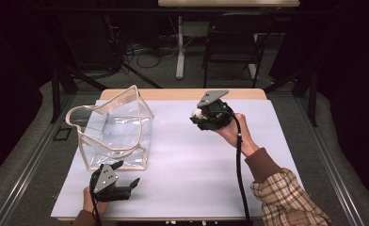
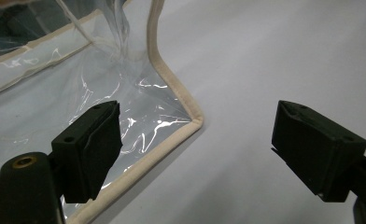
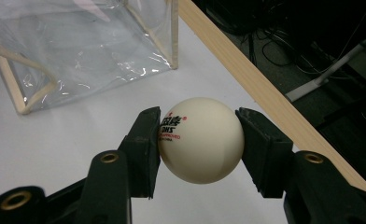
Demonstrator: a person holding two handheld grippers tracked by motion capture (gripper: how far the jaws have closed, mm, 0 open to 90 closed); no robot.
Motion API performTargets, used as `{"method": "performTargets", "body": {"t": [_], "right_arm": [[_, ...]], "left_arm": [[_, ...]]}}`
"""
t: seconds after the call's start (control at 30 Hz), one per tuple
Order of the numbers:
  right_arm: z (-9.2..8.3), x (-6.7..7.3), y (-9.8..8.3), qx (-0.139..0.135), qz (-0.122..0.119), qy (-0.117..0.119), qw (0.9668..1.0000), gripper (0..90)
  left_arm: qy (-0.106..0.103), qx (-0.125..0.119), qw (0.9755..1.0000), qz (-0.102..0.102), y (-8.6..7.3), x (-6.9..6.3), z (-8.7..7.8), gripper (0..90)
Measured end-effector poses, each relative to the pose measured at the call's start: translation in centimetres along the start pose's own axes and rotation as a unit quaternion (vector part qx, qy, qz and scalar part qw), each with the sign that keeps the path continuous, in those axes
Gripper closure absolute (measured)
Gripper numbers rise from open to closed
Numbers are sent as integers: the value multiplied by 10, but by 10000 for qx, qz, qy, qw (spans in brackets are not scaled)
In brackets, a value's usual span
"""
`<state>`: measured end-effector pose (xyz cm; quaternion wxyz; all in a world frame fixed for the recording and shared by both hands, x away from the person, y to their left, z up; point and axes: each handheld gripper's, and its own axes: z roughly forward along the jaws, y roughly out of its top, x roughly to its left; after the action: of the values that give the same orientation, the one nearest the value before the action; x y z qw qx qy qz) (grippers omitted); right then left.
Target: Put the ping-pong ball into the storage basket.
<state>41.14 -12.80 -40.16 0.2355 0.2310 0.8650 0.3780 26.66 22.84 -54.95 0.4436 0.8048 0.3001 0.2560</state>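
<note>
A clear plastic bag (image 1: pixel 114 129) with beige trim and handles stands open on the left of the white table. Its near corner (image 2: pixel 190 122) lies just ahead of my left gripper (image 1: pixel 126 176), which rests low near the front edge, open, with nothing between its jaws. My right gripper (image 1: pixel 196 114) is held above the middle of the table, to the right of the bag, shut on a white table-tennis ball (image 3: pixel 200 139) with red print. The ball sits squarely between both pads. In the right gripper view the bag (image 3: pixel 78 51) stands beyond the ball.
The white sheet (image 1: pixel 196 174) covers a wooden table whose far edge (image 3: pixel 265 98) runs close behind the ball. Past it are a dark chair (image 1: pixel 232 44), a white table leg (image 1: pixel 180 47) and cables on the floor.
</note>
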Motion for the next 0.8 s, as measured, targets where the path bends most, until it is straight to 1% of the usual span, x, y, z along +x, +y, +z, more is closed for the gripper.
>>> {"method": "performTargets", "body": {"t": [0.3, 0.47, 0.8], "right_arm": [[-2, -1, 8, -55, -3, -2, 10000, 509], [-2, 0, 14, -93, -77, -1, 9999, 509], [0, 0, 24, -129, -135, 0, 9998, 509]], "left_arm": [[0, 0, 10000, 1, 0, 0, 0, 161], [-4, 3, 10000, 3, 0, 0, 0, 161], [-5, -4, 10000, -2, 0, 0, 0, 161]]}}
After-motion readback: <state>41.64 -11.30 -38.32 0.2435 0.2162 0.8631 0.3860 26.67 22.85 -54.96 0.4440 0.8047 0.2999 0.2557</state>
